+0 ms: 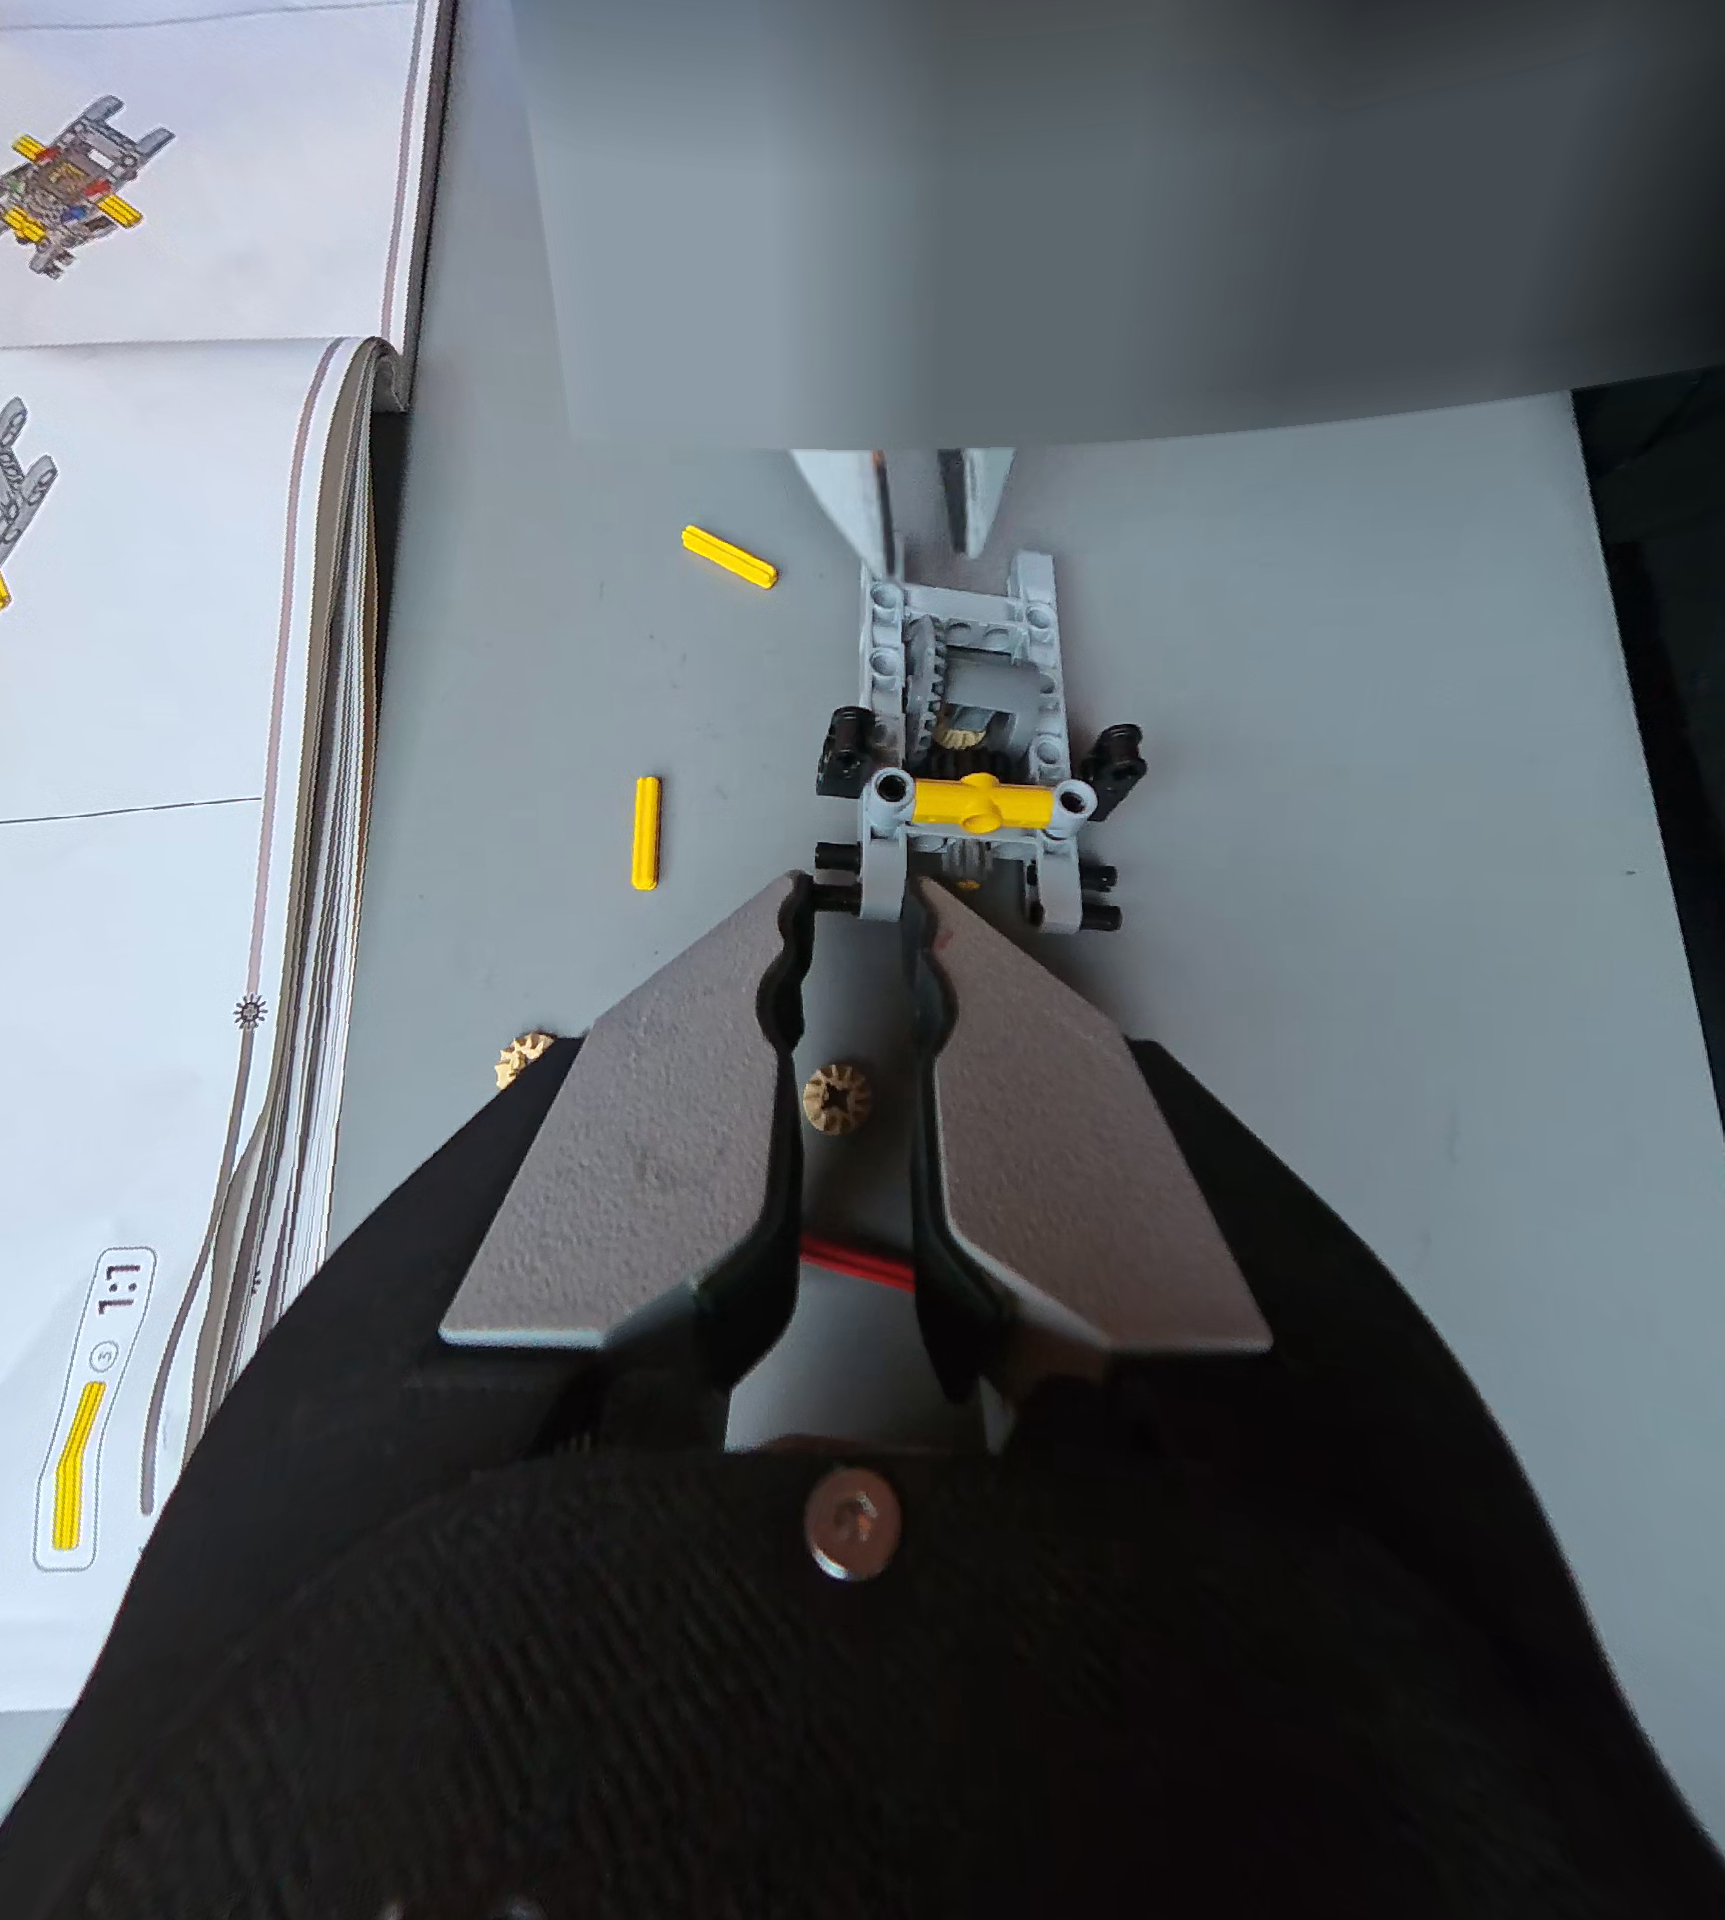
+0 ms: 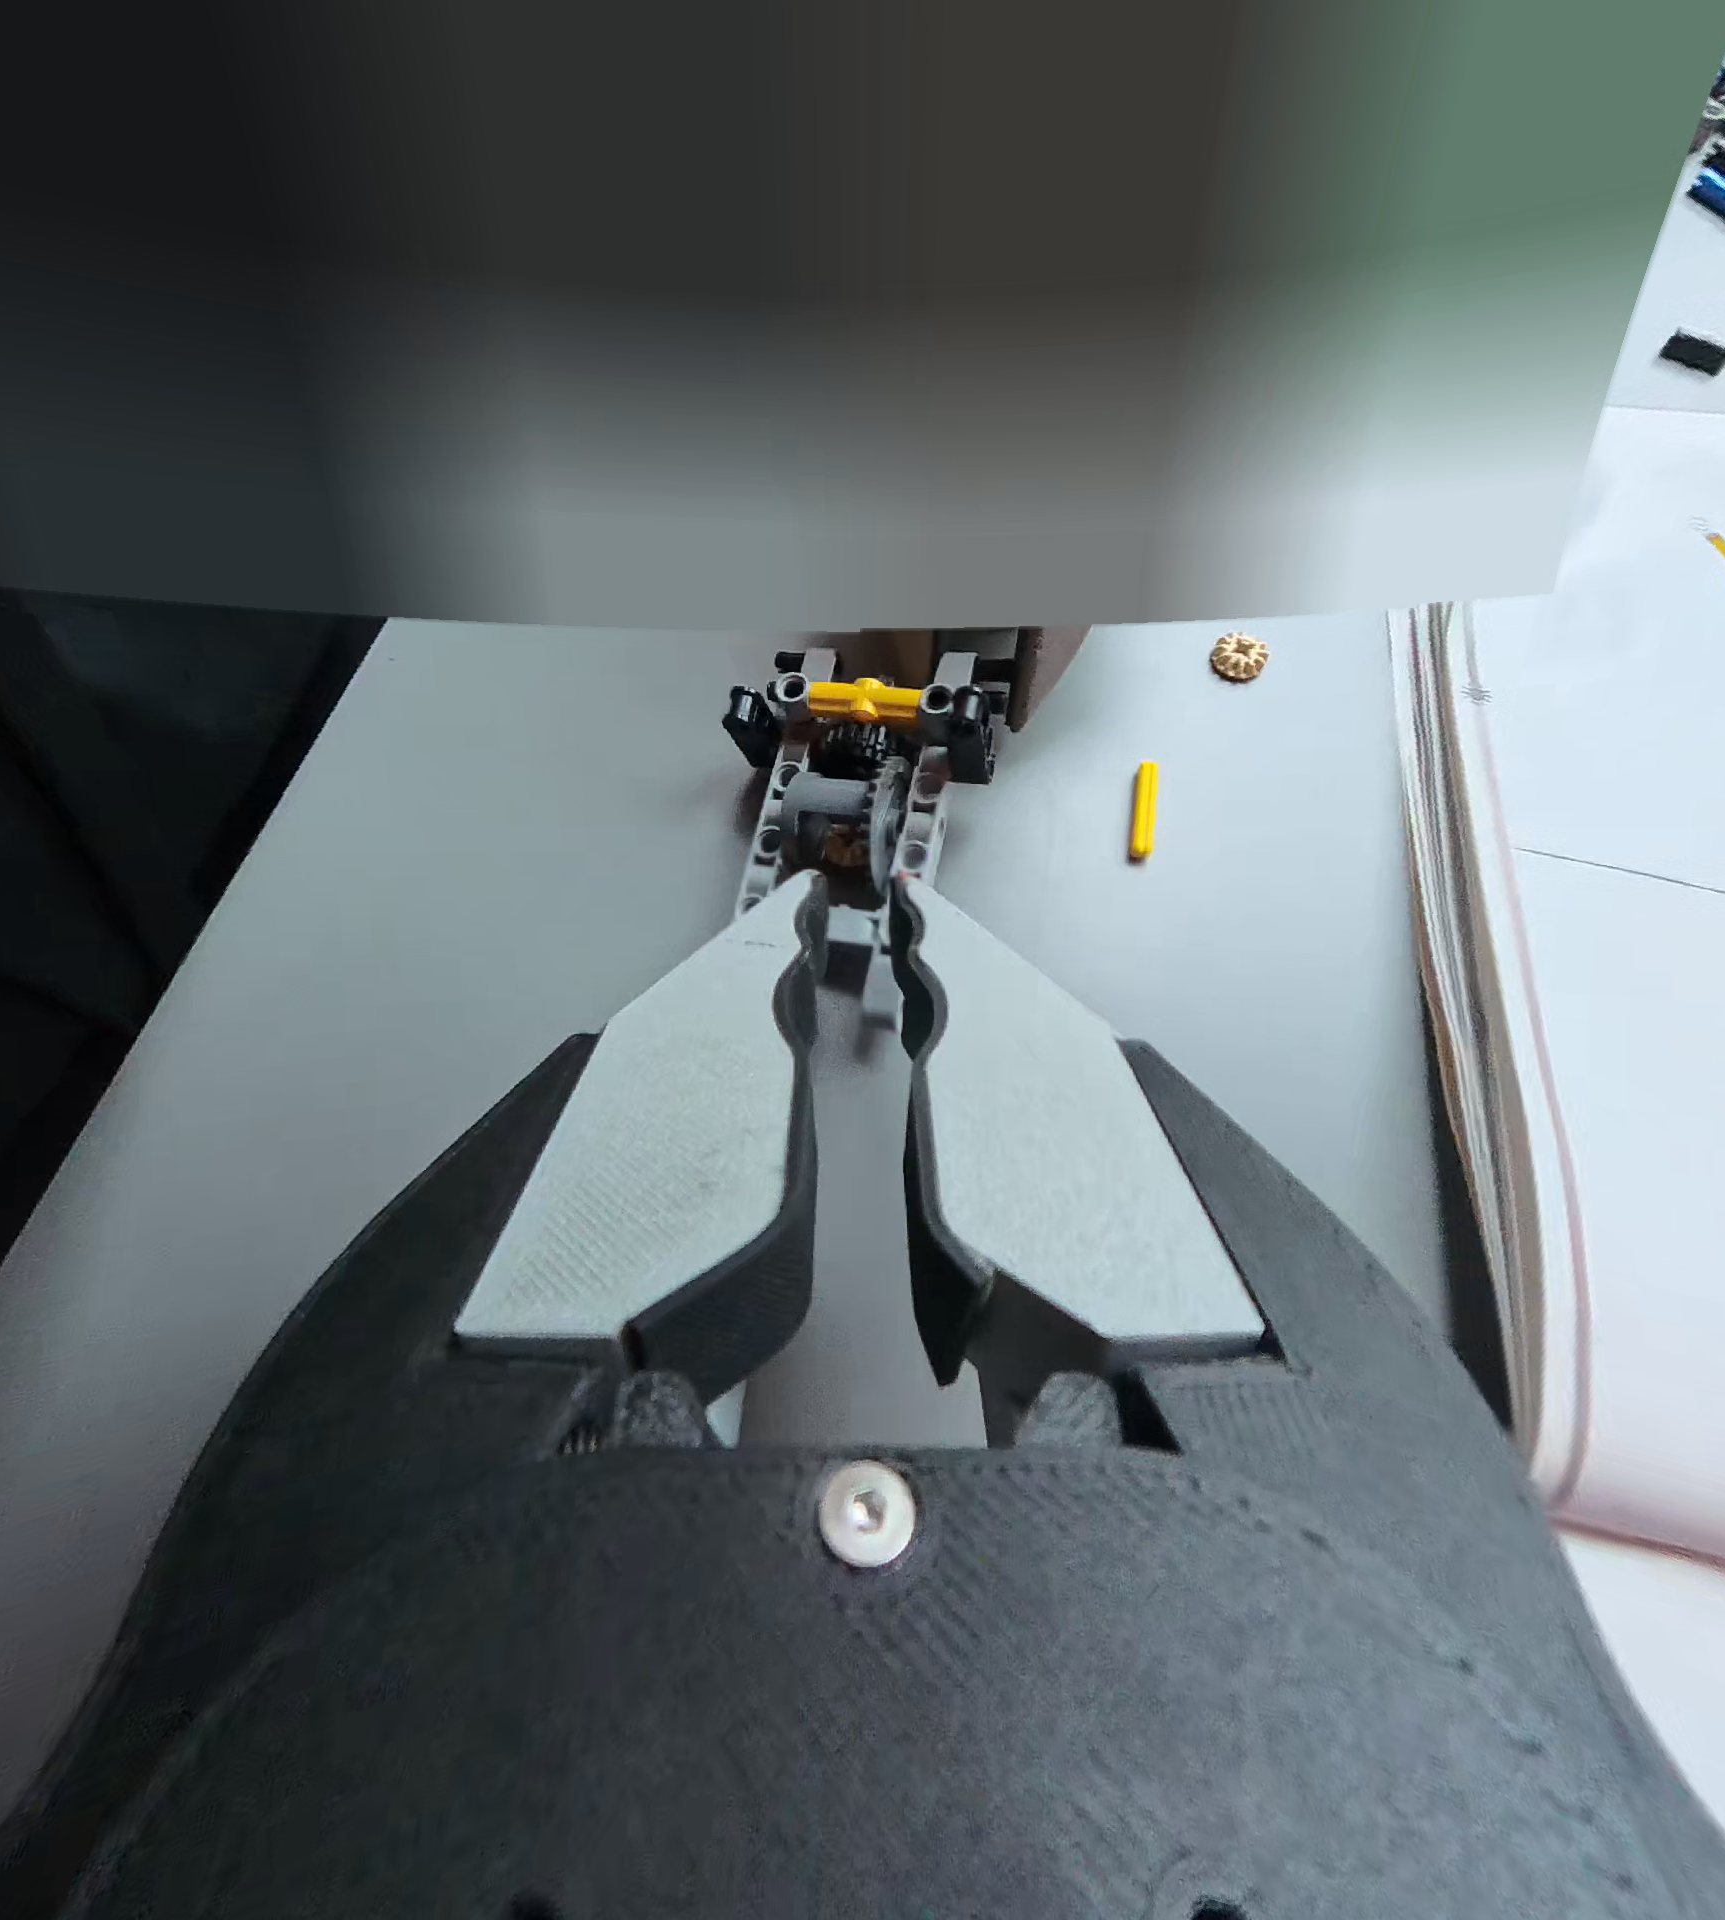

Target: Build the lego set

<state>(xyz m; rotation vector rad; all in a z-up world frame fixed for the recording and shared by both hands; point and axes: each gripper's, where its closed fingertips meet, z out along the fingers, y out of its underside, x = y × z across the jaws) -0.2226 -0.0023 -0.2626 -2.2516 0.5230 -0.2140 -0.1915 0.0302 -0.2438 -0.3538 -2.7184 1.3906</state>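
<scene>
Nearest us, our left gripper [image 1: 860, 902] pinched a grey arm at one end of the lego frame [image 1: 972, 748] on the grey table [image 1: 1357, 935]. Our right gripper [image 2: 855, 891] clamped the frame's opposite end. Just beyond lay a tan gear [image 1: 836, 1099], two yellow axles [image 1: 646, 833], and the open instruction booklet [image 1: 110, 727] along the table's edge.
</scene>
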